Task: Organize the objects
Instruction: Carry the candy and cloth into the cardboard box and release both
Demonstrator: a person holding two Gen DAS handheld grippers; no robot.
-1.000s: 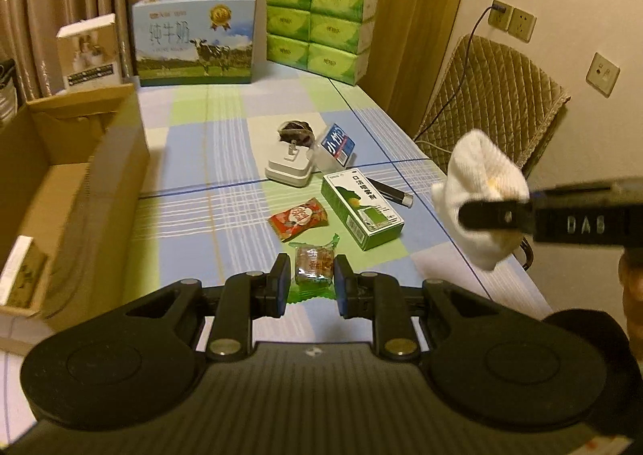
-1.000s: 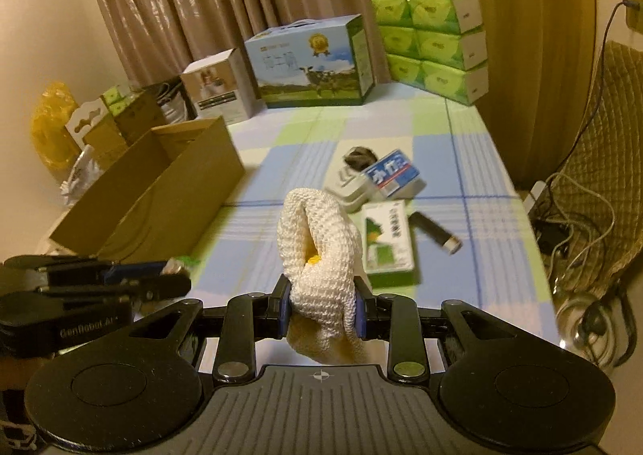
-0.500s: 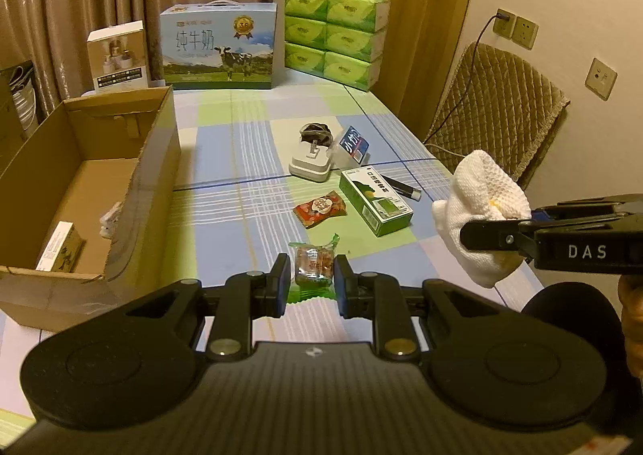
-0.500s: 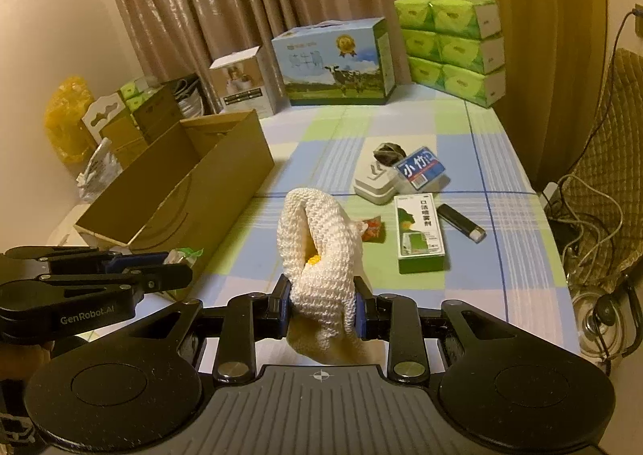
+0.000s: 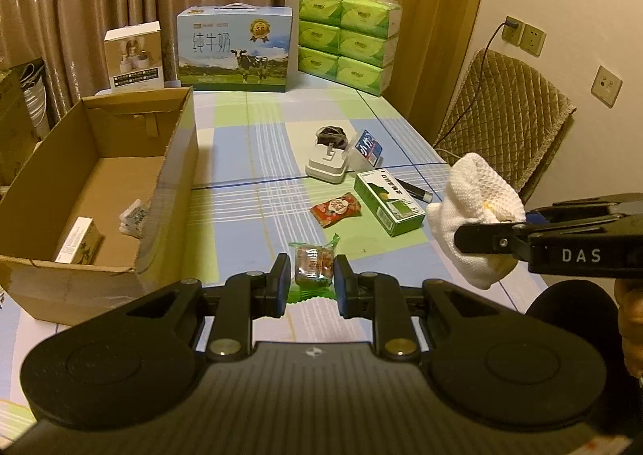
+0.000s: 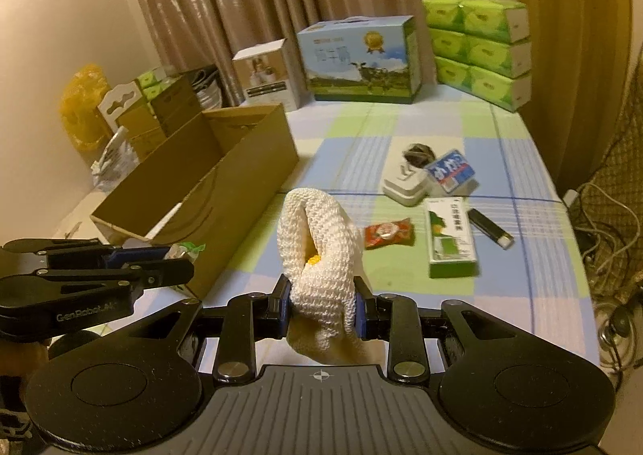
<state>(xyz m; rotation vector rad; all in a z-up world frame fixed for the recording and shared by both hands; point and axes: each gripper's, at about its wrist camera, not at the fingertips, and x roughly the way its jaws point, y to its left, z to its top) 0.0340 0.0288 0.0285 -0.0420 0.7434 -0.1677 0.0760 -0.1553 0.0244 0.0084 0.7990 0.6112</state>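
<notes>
Both hands now drawn back w/ cardboard box (image 5: 120, 173) more in view. Left gripper (image 5: 311, 280) fingers clamped on light crinkly snack packet (image 5: 313, 264), right gripper (image 6: 320, 308) fingers on soft knit pouch (image 6: 317, 254) (squashy, grip mid-body), both above desk (image 5: 249, 189).

A small snack in a clear wrapper with green ends (image 5: 312, 269) hangs pinched off the table, and a white knitted pouch with something yellow inside (image 6: 319, 266) is held up the same way beside it. On the checked tablecloth lie a red snack packet (image 5: 336, 209), a green and white box (image 5: 389, 206) lying flat, a black stick with a white tip (image 5: 416, 191) and a white charger (image 5: 327, 165) against a blue and white packet (image 5: 367, 146). The open cardboard box (image 5: 168, 189) at the left holds a small carton (image 5: 78, 240) and a white wrapped item (image 5: 134, 216).
</notes>
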